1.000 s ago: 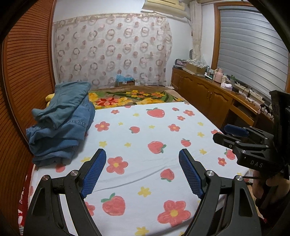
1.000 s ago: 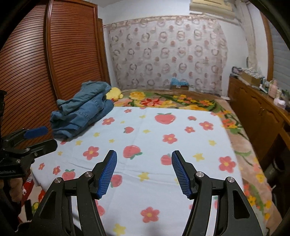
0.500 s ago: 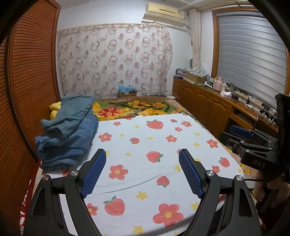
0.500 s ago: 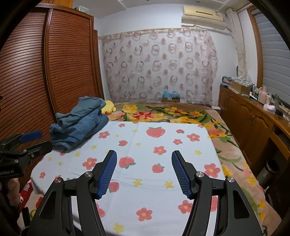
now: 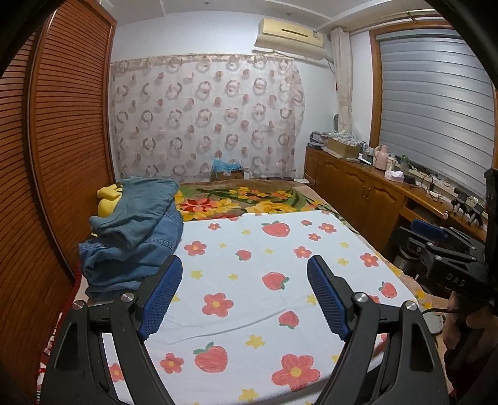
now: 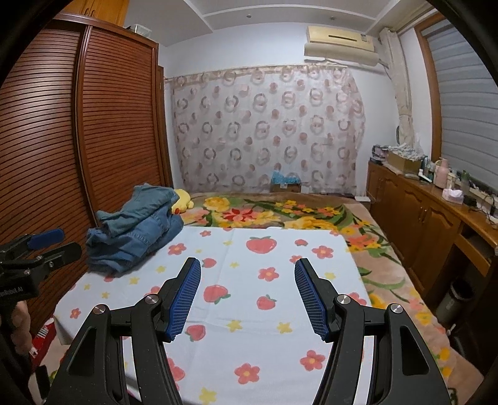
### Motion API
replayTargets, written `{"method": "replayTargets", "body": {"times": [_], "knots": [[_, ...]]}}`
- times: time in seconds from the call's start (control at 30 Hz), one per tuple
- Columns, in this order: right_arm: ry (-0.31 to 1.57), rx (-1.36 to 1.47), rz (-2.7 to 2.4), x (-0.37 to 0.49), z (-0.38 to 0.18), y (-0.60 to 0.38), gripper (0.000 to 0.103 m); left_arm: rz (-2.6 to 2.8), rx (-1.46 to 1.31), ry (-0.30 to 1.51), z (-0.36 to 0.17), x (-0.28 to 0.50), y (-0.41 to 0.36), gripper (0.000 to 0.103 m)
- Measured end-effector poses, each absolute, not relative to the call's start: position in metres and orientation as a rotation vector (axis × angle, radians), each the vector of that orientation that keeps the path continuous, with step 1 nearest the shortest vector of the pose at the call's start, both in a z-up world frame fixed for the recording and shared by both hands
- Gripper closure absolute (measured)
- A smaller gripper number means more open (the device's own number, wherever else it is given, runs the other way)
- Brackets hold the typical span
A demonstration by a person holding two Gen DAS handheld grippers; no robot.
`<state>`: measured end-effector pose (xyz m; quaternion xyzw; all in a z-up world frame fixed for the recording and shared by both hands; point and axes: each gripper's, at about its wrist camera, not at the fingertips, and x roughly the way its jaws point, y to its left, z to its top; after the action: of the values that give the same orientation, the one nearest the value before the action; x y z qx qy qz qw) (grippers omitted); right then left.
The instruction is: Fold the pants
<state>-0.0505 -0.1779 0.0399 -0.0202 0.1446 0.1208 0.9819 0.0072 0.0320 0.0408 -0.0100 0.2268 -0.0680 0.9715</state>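
Left wrist view puts the heaped denim pants (image 5: 133, 236) ahead-left on the bed (image 5: 249, 280), nearer the left gripper (image 5: 244, 293) than the right gripper (image 6: 247, 296), both with fingers apart and empty.

1. Evenly lit from overhead, indoor and soft, with a slightly cool cast on the back wall (image 5: 218, 28).
2. No daylight through the closed blind (image 5: 435, 109).
3. Only faint shadows under the pile of jeans (image 6: 137, 230) and along creases in the flowered sheet (image 5: 249, 311).
4. Small bright glints on the metal screws; no strong glare elsewhere.
5. Heavily bent at the edges: wardrobe doors (image 6: 62, 140) bowed, corners blacked out by the lens ring.
6. Sharp in the middle, slightly soft toward the rim; no motion blur.
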Motion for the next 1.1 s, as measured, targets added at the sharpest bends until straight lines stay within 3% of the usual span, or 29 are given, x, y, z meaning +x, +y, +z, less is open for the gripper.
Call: {"method": "replayTargets", "body": {"times": [1.1], "knots": [[0.288,-0.045,0.241,-0.0461,0.0386,-0.1794,0.038,-0.123,-0.024,0.449,0.0423,0.0040,0.0374,0.020]]}}
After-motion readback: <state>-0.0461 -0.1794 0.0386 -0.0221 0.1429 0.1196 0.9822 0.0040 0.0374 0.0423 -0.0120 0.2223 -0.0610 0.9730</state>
